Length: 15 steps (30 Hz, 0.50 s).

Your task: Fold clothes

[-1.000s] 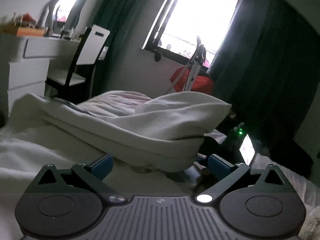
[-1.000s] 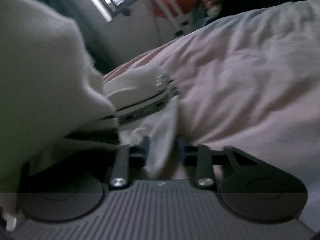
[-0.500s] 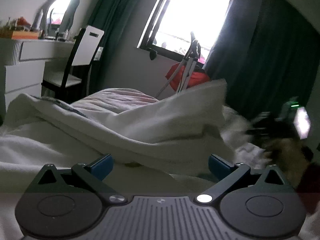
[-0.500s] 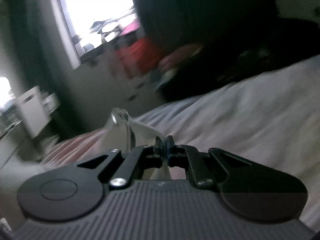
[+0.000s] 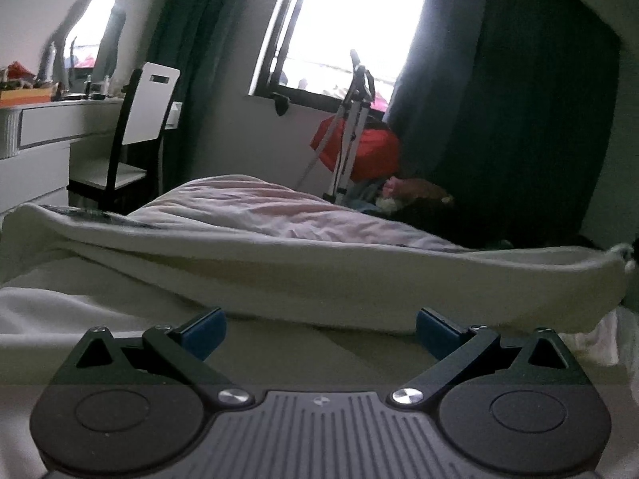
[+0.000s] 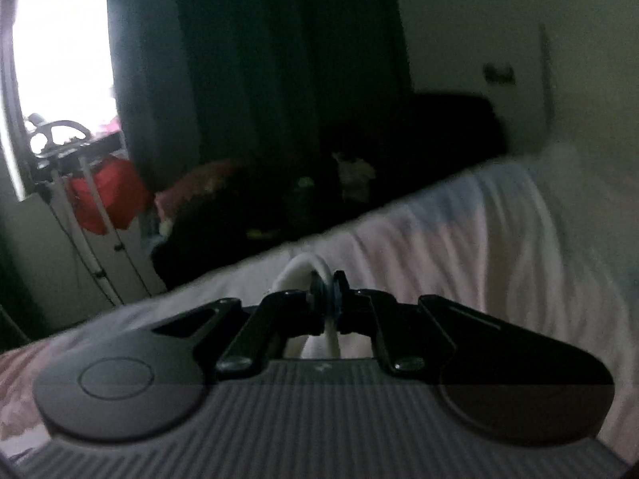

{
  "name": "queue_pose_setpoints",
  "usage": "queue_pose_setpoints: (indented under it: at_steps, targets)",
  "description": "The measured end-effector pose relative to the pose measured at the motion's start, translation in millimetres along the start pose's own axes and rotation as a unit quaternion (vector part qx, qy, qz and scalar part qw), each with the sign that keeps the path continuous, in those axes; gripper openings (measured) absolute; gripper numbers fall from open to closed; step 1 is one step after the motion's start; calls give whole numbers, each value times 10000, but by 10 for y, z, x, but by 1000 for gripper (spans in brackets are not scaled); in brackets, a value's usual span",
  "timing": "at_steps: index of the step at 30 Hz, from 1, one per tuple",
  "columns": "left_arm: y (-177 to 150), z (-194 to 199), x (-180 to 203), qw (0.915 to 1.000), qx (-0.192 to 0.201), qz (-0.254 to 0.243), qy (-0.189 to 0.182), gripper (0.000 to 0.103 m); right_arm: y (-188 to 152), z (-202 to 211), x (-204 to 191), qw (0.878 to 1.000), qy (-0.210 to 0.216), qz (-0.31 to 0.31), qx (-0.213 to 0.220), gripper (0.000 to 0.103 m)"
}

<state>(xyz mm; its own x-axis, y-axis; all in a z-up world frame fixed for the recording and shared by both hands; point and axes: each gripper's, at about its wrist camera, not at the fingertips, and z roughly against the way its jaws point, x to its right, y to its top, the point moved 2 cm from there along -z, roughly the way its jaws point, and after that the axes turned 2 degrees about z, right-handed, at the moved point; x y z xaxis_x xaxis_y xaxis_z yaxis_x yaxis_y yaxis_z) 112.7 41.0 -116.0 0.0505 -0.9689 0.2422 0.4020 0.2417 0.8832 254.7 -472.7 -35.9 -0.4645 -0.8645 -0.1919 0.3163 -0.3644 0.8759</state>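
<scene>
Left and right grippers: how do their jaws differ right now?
The left gripper stands wide open with nothing between its blue pads; the right gripper is shut on a fold of the cream-white cloth garment. The left sits low over the garment; the right is raised above the pink bedsheet.

cream garment (image 5: 319,275), pale pink bedsheet (image 5: 255,207), red bag (image 5: 367,151)

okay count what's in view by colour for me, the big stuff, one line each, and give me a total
White or cream: 3 – the garment pinched in the right tool, the chair, the dresser
Pink: 1 – the bedspread
Red: 1 – the bag under the window
Dark: 1 – the curtain
Silver: 1 – the tripod
Total: 7
</scene>
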Motion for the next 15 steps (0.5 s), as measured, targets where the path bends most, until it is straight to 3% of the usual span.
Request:
queue_pose_setpoints:
  at_steps: [4, 6, 8, 9, 11, 14, 15]
  targets:
    - [-58, -29, 69, 9998, -64, -187, 0, 102, -574, -161, 339, 9953, 5, -586, -771, 16]
    - [-67, -42, 69, 9998, -77, -203, -8, 102, -833, -105, 498, 9901, 174, -1035, -931, 32]
    - [-65, -58, 61, 9998, -88, -198, -19, 102, -983, -18, 614, 9827, 424, -1601, -826, 76]
    - [-67, -68, 57, 9998, -109, -183, -24, 102, -1058, 25, 672, 9776, 549, -1881, -773, 82]
    - [-72, -70, 49, 9998, -150, -142, -27, 102, -1199, 110, 786, 9636, 795, -2458, -689, 84]
    - [-80, -70, 37, 9997, -209, -79, -31, 102, -1268, 201, 814, 9326, 1087, -3288, -1019, 84]
    - [-86, -65, 42, 9997, -225, -107, -11, 102, -1253, 211, 750, 9290, 1171, -3327, -1121, 84]
